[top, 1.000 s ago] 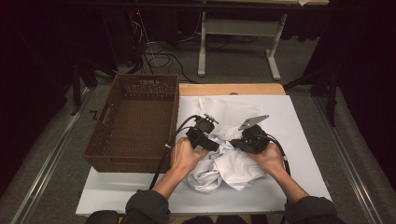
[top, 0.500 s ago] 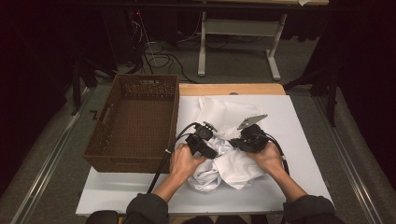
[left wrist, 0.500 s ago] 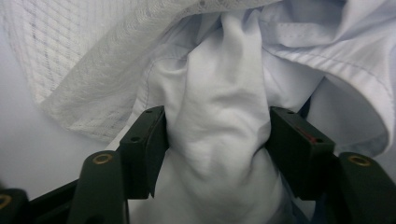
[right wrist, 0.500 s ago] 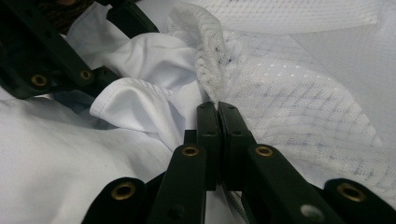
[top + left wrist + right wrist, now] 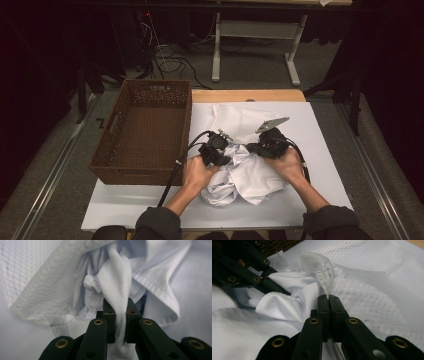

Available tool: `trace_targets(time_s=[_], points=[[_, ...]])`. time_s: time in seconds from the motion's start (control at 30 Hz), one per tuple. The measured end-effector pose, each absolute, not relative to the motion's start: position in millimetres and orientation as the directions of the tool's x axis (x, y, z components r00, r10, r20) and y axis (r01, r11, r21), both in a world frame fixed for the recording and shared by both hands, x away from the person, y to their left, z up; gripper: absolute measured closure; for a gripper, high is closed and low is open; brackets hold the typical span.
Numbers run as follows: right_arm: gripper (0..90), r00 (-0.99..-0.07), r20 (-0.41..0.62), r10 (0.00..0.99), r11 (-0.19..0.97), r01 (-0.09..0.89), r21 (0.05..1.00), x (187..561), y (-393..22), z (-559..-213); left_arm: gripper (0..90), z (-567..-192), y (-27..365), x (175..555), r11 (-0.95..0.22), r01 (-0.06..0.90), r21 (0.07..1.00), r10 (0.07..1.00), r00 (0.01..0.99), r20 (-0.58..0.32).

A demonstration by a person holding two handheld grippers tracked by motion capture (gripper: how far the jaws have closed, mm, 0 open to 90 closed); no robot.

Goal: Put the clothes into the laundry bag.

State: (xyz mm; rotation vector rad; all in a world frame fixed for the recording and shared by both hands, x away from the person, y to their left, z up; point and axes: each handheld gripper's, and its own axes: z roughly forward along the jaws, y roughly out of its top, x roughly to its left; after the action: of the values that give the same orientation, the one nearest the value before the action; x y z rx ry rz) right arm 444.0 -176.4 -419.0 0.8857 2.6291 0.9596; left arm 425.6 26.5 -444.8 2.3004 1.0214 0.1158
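A crumpled white garment (image 5: 247,177) lies heaped on the white table top (image 5: 310,130), with a white mesh cloth (image 5: 240,119) spread behind it. My left gripper (image 5: 227,147) sits at the heap's left; its jaws have just been closing and now pinch a fold of the white garment (image 5: 117,277), as the left gripper (image 5: 119,312) view shows. My right gripper (image 5: 252,148) faces it from the right. In its own view the right gripper (image 5: 328,302) is shut on a raised ridge of the mesh cloth (image 5: 322,267), with the left gripper (image 5: 262,275) close by.
A brown wicker basket (image 5: 145,172) stands empty at the table's left, close beside the left hand. A cable (image 5: 172,177) trails from the left gripper across the basket's near corner. Bare white table lies right of and in front of the heap.
The left gripper has shifted slightly over the heap's left side. The right hand and the cloth keep their places.
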Motion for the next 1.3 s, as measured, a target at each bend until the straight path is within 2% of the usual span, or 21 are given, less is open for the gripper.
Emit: trace_targets(time_s=[0.23, 0.43, 0.6, 0.77, 0.9, 0.97, 1.07, 1.13, 1.3], points=[[89.5, -0.804, -0.011, 0.594, 0.614, 0.445, 0.652, 441.9, -171.2, -407.9, 84.6, -420.6, 25.6, 407.1, -0.502, 0.560, 0.659, 0.623, 0.763, -0.174], [89.5, -0.803, -0.021, 0.596, 0.612, 0.438, 0.658, 440.9, -165.3, -405.6, 84.9, -411.3, 8.8, 405.5, -0.522, 0.510, 0.683, 0.585, 0.797, -0.148], [89.6, -0.818, -0.016, 0.575, 0.608, 0.414, 0.677, 437.5, -167.5, -402.8, 85.4, -423.6, -2.5, 424.2, -0.516, 0.559, 0.649, 0.640, 0.755, -0.142], [89.6, -0.840, -0.025, 0.542, 0.631, 0.387, 0.673, 427.1, -165.4, -401.5, 85.5, -437.8, 0.4, 451.0, -0.447, 0.639, 0.626, 0.735, 0.661, -0.149], [89.6, -0.839, -0.028, 0.543, 0.645, 0.396, 0.654, 424.0, -164.9, -407.6, 83.7, -443.0, -0.3, 455.3, -0.443, 0.652, 0.615, 0.752, 0.644, -0.141], [89.6, -0.837, -0.030, 0.547, 0.650, 0.401, 0.645, 426.0, -166.2, -413.1, 77.2, -441.7, 0.6, 452.9, -0.452, 0.648, 0.613, 0.748, 0.650, -0.136], [89.5, -0.830, -0.037, 0.556, 0.660, 0.415, 0.626, 428.9, -167.9, -420.5, 59.5, -438.4, 2.6, 446.7, -0.475, 0.654, 0.589, 0.738, 0.661, -0.138], [89.5, -0.824, -0.029, 0.566, 0.660, 0.431, 0.616, 431.3, -169.2, -426.1, 51.7, -435.5, 4.1, 440.3, -0.489, 0.652, 0.580, 0.733, 0.668, -0.132], [89.5, -0.808, -0.028, 0.589, 0.653, 0.455, 0.605, 436.5, -171.6, -430.6, 43.4, -428.0, 11.8, 425.9, -0.522, 0.645, 0.559, 0.728, 0.678, -0.102]])
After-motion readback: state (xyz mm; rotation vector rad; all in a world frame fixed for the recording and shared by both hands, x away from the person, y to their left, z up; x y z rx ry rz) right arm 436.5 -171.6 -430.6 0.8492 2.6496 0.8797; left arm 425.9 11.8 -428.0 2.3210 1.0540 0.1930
